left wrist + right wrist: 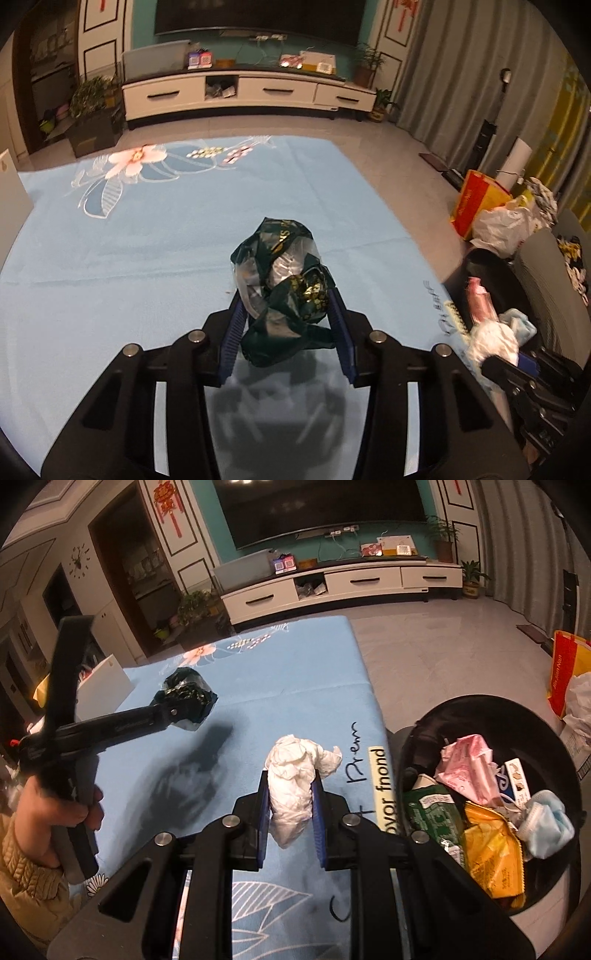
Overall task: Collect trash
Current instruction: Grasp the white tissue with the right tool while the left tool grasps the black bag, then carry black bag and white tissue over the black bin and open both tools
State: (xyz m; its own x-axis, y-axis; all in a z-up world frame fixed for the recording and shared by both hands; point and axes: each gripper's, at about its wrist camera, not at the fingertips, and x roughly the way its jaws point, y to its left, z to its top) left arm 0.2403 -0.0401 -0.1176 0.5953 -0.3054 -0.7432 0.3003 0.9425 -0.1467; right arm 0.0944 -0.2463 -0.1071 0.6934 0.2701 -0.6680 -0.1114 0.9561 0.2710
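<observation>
Mostly done: bin [424, 738] already holds wrappers; left gripper [286, 325] fingers pinch green bag [284, 280], right gripper [290, 808] fingers pinch white tissue [295, 771], both undumped.

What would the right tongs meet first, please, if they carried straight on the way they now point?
Probably the blue tablecloth just beyond the held white tissue wad; the black bin sits off to the right of that line, though depth is uncertain.
</observation>
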